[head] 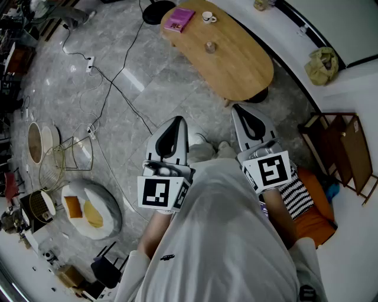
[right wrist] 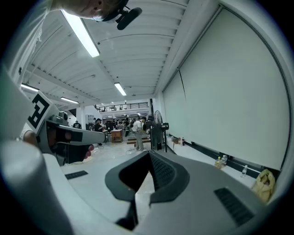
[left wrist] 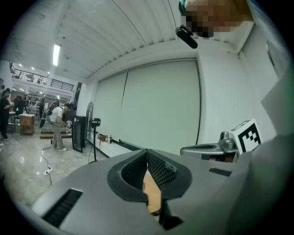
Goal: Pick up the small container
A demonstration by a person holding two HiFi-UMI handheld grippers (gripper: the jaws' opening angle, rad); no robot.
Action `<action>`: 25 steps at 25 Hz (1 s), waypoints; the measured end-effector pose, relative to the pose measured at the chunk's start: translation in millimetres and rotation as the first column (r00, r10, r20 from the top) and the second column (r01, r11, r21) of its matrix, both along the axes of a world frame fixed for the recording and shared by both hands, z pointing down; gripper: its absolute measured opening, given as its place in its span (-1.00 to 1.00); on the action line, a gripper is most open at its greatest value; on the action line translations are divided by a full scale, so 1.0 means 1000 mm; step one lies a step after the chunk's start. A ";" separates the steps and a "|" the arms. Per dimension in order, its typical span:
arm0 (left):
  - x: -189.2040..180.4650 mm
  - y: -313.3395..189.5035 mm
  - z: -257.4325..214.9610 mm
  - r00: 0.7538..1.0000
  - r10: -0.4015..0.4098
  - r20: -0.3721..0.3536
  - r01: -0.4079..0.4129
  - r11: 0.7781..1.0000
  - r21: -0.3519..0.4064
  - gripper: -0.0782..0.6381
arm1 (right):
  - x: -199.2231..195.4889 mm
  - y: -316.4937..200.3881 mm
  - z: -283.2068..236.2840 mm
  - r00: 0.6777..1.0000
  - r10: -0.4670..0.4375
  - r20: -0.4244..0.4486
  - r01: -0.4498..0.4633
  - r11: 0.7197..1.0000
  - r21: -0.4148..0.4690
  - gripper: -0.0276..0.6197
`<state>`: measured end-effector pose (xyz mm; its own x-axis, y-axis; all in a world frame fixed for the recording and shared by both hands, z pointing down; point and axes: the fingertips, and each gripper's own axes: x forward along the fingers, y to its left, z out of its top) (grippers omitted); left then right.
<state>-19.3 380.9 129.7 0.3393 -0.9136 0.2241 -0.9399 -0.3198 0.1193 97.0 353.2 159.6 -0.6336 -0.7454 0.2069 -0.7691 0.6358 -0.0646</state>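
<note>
Wooden table (head: 236, 65), small container (head: 210, 46); left tongs (head: 178, 120), right tongs (head: 237, 108) closed.

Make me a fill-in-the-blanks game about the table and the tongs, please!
1. The book beside the white cup is ____.
2. The small container stands on a table made of ____.
3. The left tongs and right tongs are both ____, gripping nothing.
Missing words: pink; wood; shut.
</note>
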 end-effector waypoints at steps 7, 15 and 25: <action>0.014 0.003 0.016 0.999 0.027 -0.018 -0.028 0.999 -0.016 -0.73 | 0.015 0.010 0.005 0.999 0.022 -0.040 -0.021 0.999 0.024 -0.91; -0.003 -0.013 0.012 0.997 0.068 -0.048 -0.069 0.998 -0.007 -0.73 | 0.009 0.009 0.017 0.997 0.077 -0.017 -0.078 0.997 -0.024 -0.90; -0.074 -0.024 0.024 0.992 0.088 -0.088 -0.089 0.996 0.000 -0.73 | -0.045 -0.011 0.020 0.986 0.165 -0.032 -0.165 0.986 -0.004 -0.89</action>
